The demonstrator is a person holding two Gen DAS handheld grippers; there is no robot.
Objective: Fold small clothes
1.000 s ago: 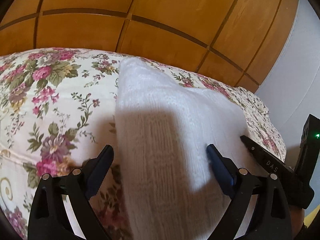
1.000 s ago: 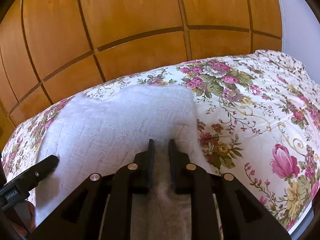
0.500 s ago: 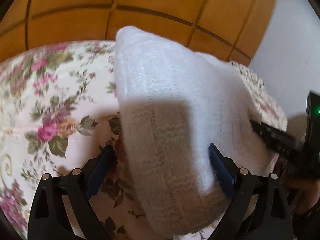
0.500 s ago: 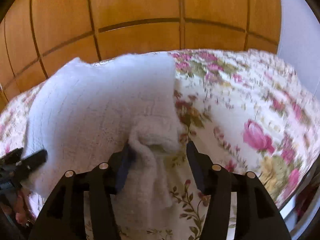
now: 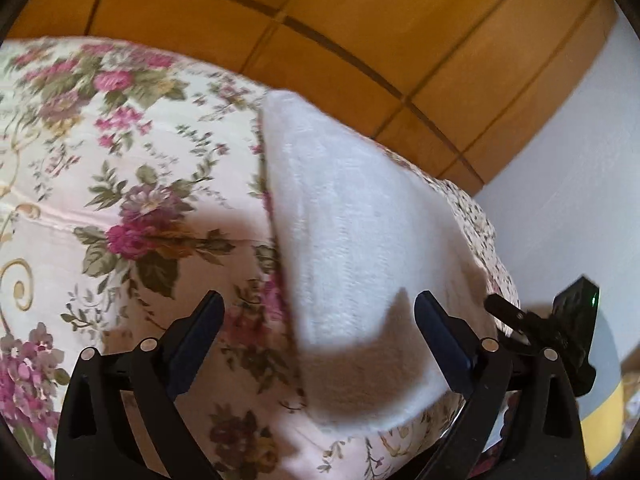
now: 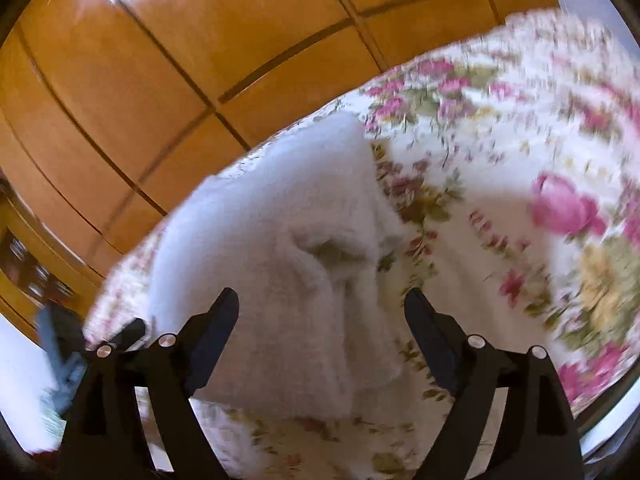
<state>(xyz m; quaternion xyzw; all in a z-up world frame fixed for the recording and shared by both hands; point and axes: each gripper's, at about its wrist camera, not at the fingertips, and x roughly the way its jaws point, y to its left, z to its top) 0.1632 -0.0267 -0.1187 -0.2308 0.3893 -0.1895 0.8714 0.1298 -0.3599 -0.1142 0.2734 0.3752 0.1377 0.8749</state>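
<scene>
A white knitted garment [image 5: 360, 240] lies folded on the floral bedspread [image 5: 120, 184]. My left gripper [image 5: 320, 320] is open and empty, its fingers spread above the garment's near end. In the right wrist view the same garment [image 6: 272, 248] lies rumpled, with a loose fold on its right side. My right gripper [image 6: 320, 320] is open and empty above its near edge. The right gripper's tip shows at the right of the left wrist view [image 5: 520, 320], beside the garment's right edge. The right wrist view is blurred.
A wooden panelled wardrobe [image 5: 320, 40] stands behind the bed. A pale wall [image 5: 580, 180] is at the right. The bed's near edge [image 6: 600, 432] runs close under the right gripper.
The right gripper has opened and let go of the garment, which it lifted and dropped back onto the bed. Both grippers have drawn back a little. The left stayed open.
</scene>
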